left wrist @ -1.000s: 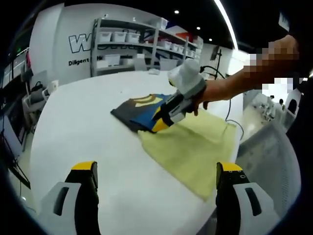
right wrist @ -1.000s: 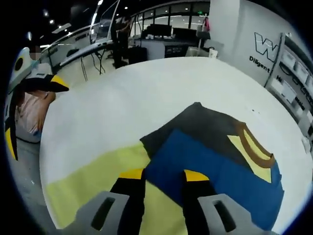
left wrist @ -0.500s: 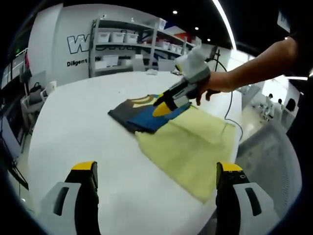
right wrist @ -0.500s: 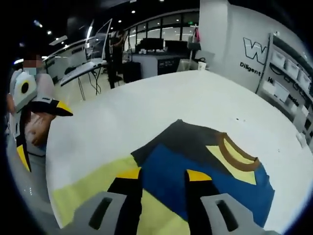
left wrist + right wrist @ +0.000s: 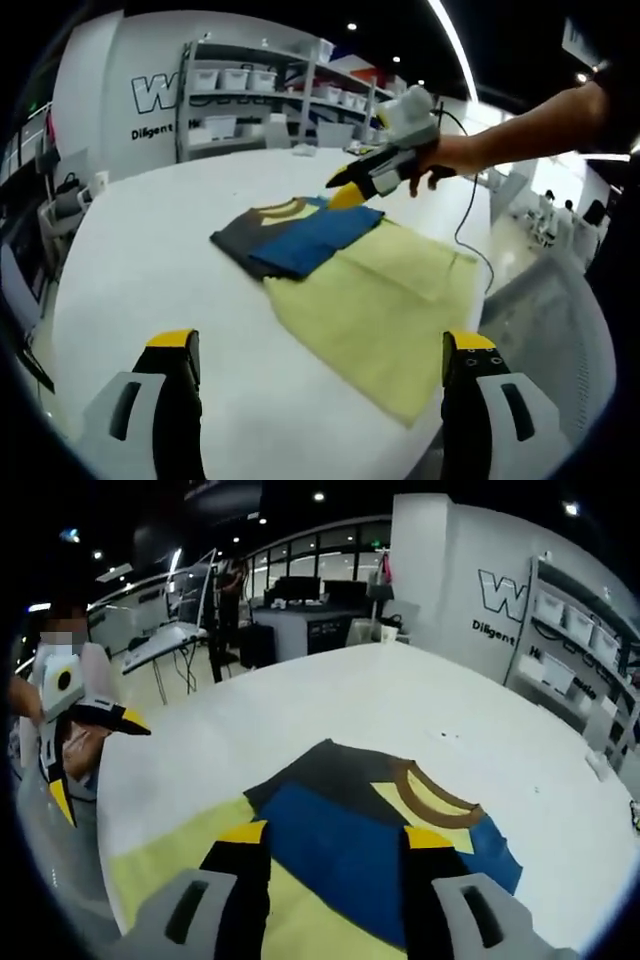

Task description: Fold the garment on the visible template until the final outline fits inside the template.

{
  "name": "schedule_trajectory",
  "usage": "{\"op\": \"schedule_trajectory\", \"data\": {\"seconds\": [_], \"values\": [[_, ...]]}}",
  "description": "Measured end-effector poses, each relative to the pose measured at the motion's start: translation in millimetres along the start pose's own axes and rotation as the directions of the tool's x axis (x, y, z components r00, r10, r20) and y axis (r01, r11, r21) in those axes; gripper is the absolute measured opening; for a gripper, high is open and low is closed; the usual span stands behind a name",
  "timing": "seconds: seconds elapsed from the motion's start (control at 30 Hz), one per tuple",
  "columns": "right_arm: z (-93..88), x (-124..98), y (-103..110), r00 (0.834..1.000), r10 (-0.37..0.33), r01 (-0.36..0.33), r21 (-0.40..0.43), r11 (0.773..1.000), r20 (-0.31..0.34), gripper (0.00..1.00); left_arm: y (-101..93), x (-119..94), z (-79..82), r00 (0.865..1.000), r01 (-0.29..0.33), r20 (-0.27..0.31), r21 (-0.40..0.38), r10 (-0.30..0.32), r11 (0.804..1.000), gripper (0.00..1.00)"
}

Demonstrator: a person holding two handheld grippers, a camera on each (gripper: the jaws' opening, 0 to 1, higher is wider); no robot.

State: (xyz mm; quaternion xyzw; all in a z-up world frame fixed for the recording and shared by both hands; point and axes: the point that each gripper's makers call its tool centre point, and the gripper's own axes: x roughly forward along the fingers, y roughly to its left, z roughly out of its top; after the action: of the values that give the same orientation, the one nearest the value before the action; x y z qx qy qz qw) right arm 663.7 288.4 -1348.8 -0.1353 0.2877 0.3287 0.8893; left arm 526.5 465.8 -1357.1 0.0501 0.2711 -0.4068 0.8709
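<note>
1. Nearest in the left gripper view, the left hand-held gripper [image 5: 318, 360] hangs low over the white bench [image 5: 130, 270] with its yellow-tipped jaws spread wide and nothing between them.

2. Just beyond it lies the template [image 5: 380, 300], a pale yellow sheet spread flat toward the bench's edge, mostly bare.

3. At the template's far corner sits the garment [image 5: 295, 232], a folded shirt in blue, dark grey and yellow with a brown collar band. It lies flat in a compact packet, but only one end overlaps the template; the grey part and collar rest on bare bench.

4. Above the garment's far side, the right hand-held gripper [image 5: 358, 186] is lifted clear of the cloth. In the right gripper view its jaws [image 5: 322, 832] stand parted and empty, with the blue panel visible between them.

5. Handling, as a judgement: the garment looks light, soft and limp, so it will sag and unfold if lifted by one point.
   - Best holds are probably the two corners of a folded edge, pinching all layers together.
   - Dragging it low across the bench should keep the folds, though the template, also light cloth, may creep or wrinkle with it.

6. The outline does not yet fit inside the template; the packet probably needs shifting onto the yellow.
</note>
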Motion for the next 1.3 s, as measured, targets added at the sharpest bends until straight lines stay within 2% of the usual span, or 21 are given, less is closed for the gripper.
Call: {"op": "schedule_trajectory", "data": {"seconds": [0.43,0.63,1.0,1.2,1.3], "values": [[0.2,-34,-14,0.999,-0.011,0.011,-0.006,1.000,0.043,0.61,-8.3,3,2.7,1.000,0.006,-0.001,0.014,-0.006,1.000,0.97],[-6.2,-50,-14,0.999,-0.001,0.002,-0.026,1.000,0.049,0.66,-13.7,5,2.8,1.000,0.009,-0.002,0.017,-0.009,1.000,0.97],[-27.8,-83,-7,0.999,0.022,-0.017,-0.089,0.996,0.050,0.68,-29.3,15,-4.6,0.998,0.038,-0.044,0.053,-0.036,0.998,0.97],[-48.1,-104,-6,0.999,0.038,-0.034,-0.124,0.992,0.035,0.68,-36.9,22,-3.9,0.997,0.057,-0.051,0.062,-0.054,0.996,0.96],[-56.5,-113,-7,0.998,0.043,-0.038,-0.115,0.993,0.035,0.68,-42.9,28,-5.6,0.995,0.076,-0.064,0.081,-0.071,0.994,0.96]]}}
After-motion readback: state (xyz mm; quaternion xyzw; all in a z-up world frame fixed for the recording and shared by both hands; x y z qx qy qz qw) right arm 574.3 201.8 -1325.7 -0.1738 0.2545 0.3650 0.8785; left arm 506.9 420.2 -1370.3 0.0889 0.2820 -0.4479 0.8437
